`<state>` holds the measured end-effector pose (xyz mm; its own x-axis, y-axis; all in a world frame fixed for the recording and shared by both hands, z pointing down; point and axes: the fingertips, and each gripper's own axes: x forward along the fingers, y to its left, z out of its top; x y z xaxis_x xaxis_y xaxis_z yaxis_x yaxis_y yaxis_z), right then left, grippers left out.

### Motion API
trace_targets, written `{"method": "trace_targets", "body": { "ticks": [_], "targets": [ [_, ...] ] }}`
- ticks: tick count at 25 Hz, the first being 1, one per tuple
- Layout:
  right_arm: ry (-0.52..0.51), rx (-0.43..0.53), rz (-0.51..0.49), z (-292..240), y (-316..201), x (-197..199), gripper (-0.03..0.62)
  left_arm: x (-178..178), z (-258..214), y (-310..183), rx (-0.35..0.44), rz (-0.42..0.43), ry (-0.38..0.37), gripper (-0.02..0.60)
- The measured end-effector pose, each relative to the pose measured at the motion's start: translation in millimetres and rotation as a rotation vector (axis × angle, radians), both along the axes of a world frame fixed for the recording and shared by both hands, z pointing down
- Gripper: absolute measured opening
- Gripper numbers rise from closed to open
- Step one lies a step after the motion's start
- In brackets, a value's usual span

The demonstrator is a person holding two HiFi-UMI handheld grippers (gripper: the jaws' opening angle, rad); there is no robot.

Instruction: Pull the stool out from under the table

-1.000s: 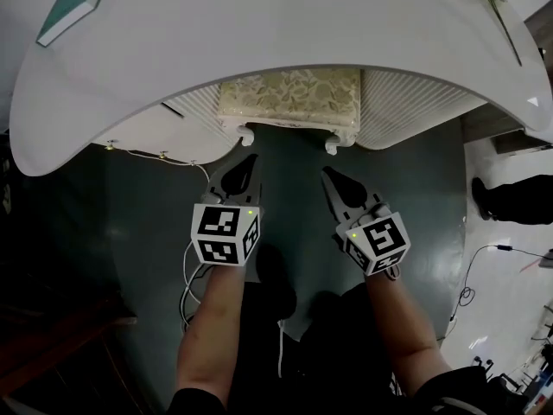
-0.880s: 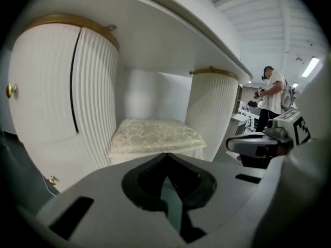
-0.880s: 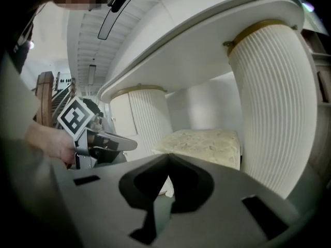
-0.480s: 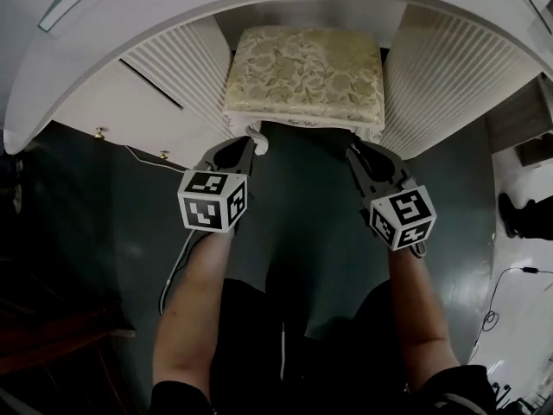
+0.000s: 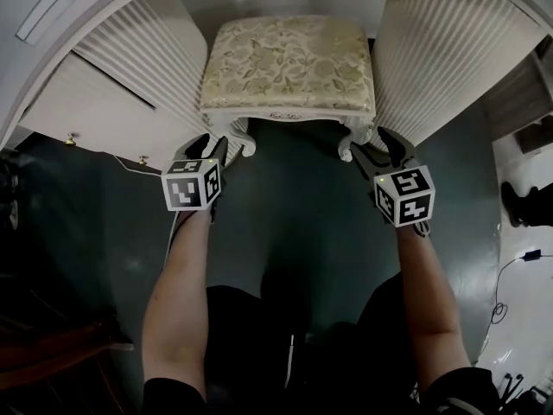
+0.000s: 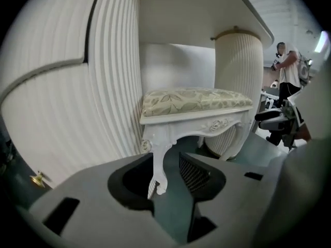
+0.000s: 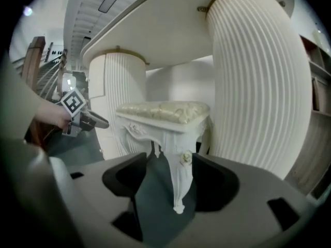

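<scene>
One stool (image 5: 289, 63) stands at 12 o'clock between two pedestals (image 5: 147, 59) of the table (image 5: 52, 50), open floor (image 5: 294, 206) toward 6 o'clock, while the left gripper (image 5: 212, 148) and right gripper (image 5: 380, 148) are both opening, one front leg (image 5: 244, 141) loose between each pair of jaws.

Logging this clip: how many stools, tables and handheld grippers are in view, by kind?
Stool: 1
Table: 1
Grippers: 2 (left gripper, right gripper; jaws of both opening, a front stool leg in each gap, pads off it)
Total: 4
</scene>
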<state>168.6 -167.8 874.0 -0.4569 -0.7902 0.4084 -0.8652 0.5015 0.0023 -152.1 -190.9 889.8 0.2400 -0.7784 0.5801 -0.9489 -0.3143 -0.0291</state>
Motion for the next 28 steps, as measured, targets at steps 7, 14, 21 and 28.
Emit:
{"method": "trace_targets", "body": {
  "ticks": [7,14,21,28],
  "targets": [
    [-0.028,-0.101,0.031,37,-15,12,0.304,-10,17,-33,-0.006,0.028,-0.101,0.249],
    [0.061,-0.065,0.028,57,-37,7,0.232,-5,40,-44,-0.019,0.108,-0.160,0.267],
    [0.104,-0.056,0.045,58,-42,11,0.212,-4,42,-36,-0.058,0.116,-0.183,0.213],
    [0.034,-0.078,0.057,56,-44,18,0.210,1,48,-24,-0.094,0.178,-0.209,0.261]
  ]
}}
